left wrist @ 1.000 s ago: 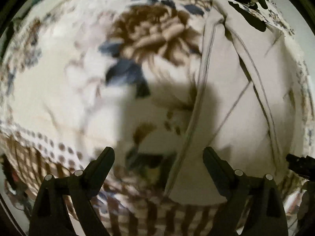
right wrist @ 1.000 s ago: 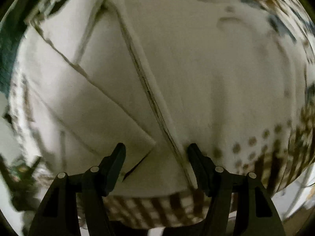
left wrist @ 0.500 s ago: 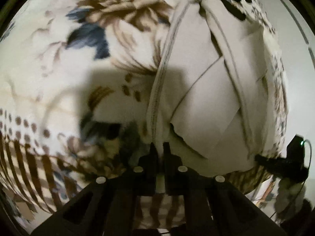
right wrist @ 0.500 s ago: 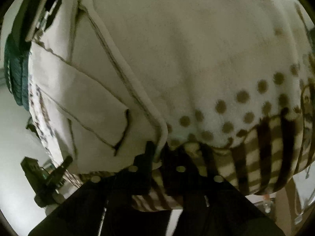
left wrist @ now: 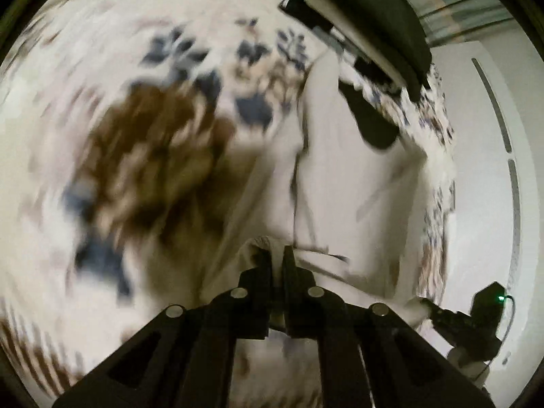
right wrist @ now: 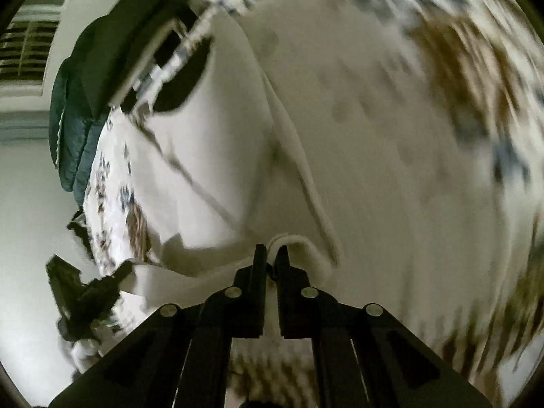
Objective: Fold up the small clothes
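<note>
Beige garment (left wrist: 357, 183), a small piece with dark seam lines, lies on the floral blanket (left wrist: 136, 142), centre-right in the left wrist view and centre-left in the right wrist view (right wrist: 217, 156). Its near hem is lifted off the blanket at 2 corners. Left gripper (left wrist: 278, 258): jaws pinched nearly together on a bunched bit of hem, lower centre of frame. Right gripper (right wrist: 270, 255): same, jaws closed on the white hem edge, lower centre. Cloth looks light, soft and limp; it sags between the 2 holds, so likely no slip risk but it will droop and wrinkle. Best hold is the stitched hem corners, as now. Dark folded clothes (left wrist: 367, 17) sit upper right in the left view, on the blanket's far edge. Both frames are motion-blurred.
</note>
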Available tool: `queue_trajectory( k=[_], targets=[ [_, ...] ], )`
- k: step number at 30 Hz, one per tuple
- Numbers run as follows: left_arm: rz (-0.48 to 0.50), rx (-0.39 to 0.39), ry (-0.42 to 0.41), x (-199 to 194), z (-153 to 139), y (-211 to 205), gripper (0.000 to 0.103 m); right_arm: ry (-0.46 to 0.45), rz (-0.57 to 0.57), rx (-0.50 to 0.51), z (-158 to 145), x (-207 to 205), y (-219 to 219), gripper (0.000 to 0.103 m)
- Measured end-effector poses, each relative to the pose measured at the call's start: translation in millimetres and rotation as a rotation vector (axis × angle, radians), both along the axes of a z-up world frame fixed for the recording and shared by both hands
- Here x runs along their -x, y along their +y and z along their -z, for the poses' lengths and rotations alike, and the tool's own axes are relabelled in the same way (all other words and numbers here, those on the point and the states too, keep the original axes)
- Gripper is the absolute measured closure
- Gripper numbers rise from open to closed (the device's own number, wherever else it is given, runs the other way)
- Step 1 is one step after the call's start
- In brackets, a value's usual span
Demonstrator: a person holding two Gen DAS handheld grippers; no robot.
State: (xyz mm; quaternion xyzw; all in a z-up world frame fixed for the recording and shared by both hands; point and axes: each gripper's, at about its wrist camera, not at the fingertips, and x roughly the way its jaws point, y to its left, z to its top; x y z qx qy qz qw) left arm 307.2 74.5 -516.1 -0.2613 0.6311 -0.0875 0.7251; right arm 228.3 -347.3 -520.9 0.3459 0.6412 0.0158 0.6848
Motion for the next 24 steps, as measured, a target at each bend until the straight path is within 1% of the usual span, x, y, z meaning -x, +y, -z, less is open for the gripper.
queue_trajectory(
  k=[1, 2, 3, 4, 5, 6, 7, 8, 9, 11, 14, 16, 17, 18, 19, 20, 22, 24],
  targets=[
    [-0.01, 0.018, 0.003, -14, 7, 2, 0.097, -0.017, 0.005, 0.008, 1, -20, -4, 0.098],
    [-0.031, 0.067, 0.018, -29, 18, 9, 0.097, -0.024, 0.018, -0.001, 3, -32, -10, 0.097],
    [-0.056, 0.102, 0.036, -36, 25, 15, 0.094, -0.027, 0.031, -0.017, 5, -42, -16, 0.091],
    [-0.076, 0.119, 0.047, -44, 28, 12, 0.089, -0.015, 0.044, -0.035, 8, -53, -22, 0.085],
    [-0.105, 0.142, 0.049, -48, 28, 17, 0.087, -0.01, 0.052, -0.032, 10, -58, -24, 0.067],
    [-0.127, 0.163, 0.029, -46, 26, 23, 0.082, -0.018, 0.056, -0.021, 10, -60, -26, 0.053],
    [-0.14, 0.167, 0.013, -44, 23, 27, 0.071, -0.037, 0.056, -0.001, 6, -61, -26, 0.049],
    [-0.146, 0.153, 0.001, -42, 20, 31, 0.063, -0.048, 0.045, 0.03, 2, -59, -29, 0.048],
    [-0.148, 0.126, -0.01, -38, 18, 34, 0.052, -0.043, 0.038, 0.047, 3, -59, -29, 0.048],
    [-0.124, 0.092, -0.023, -34, 19, 34, 0.051, -0.022, 0.031, 0.057, 13, -55, -31, 0.048],
    [-0.033, -0.001, -0.005, -43, 32, 15, 0.051, 0.019, 0.022, 0.075, 37, -59, -27, 0.048],
    [0.004, -0.038, 0.002, -50, 42, 4, 0.052, 0.031, 0.012, 0.061, 52, -66, -24, 0.048],
    [0.013, -0.05, -0.001, -52, 47, 0, 0.054, 0.035, 0.006, 0.055, 58, -70, -22, 0.051],
    [0.011, -0.063, -0.013, -54, 48, -3, 0.073, 0.029, 0.002, 0.046, 61, -73, -19, 0.072],
    [0.012, -0.058, -0.032, -55, 47, -4, 0.1, 0.016, -0.008, 0.04, 62, -77, -15, 0.086],
    [0.018, -0.06, -0.041, -57, 45, -5, 0.101, 0.015, -0.023, 0.055, 63, -80, -12, 0.098],
    [0.016, -0.07, -0.072, -56, 39, -3, 0.101, -0.015, -0.028, 0.098, 59, -84, -9, 0.099],
    [0.015, -0.081, -0.08, -58, 36, -2, 0.101, -0.037, 0.003, 0.113, 53, -85, -14, 0.1]
  ],
)
